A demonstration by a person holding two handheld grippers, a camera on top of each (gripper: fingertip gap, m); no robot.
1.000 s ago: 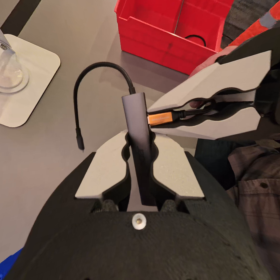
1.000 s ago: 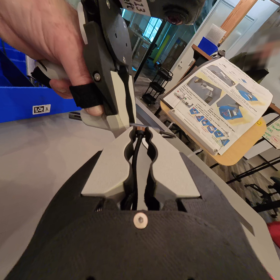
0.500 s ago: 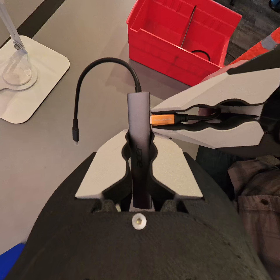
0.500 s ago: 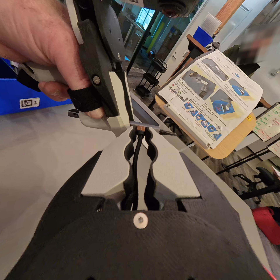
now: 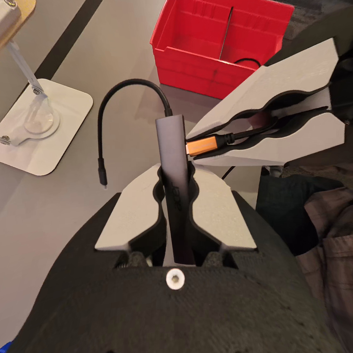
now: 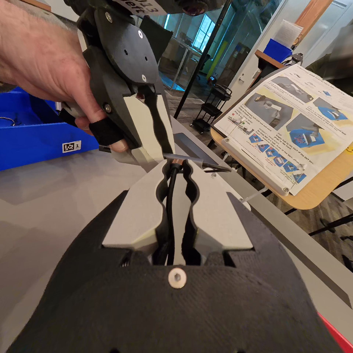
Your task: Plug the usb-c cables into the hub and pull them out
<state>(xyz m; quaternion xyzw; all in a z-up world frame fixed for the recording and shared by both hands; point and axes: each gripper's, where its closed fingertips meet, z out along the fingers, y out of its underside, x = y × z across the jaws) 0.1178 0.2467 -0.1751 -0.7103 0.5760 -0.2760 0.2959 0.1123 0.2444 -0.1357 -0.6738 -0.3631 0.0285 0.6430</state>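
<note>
Left gripper (image 5: 174, 168): grey wavy-edged fingers clamped on slim grey metal USB hub (image 5: 170, 145), held lengthwise above the table (image 5: 57, 200); short black pigtail cable (image 5: 107, 122) arcs left. Right gripper (image 5: 191, 149): enters from right, fingers pinched on orange-shelled USB-C plug (image 5: 202, 146), seated against the hub's side. Red plastic bin (image 5: 200, 74) behind.

The hub's (image 5: 172, 152) lower end sits hidden inside the left tool (image 5: 175, 170). The orange plug's (image 5: 202, 147) tip is hidden. The red bin (image 5: 200, 57) runs off the top edge.
</note>
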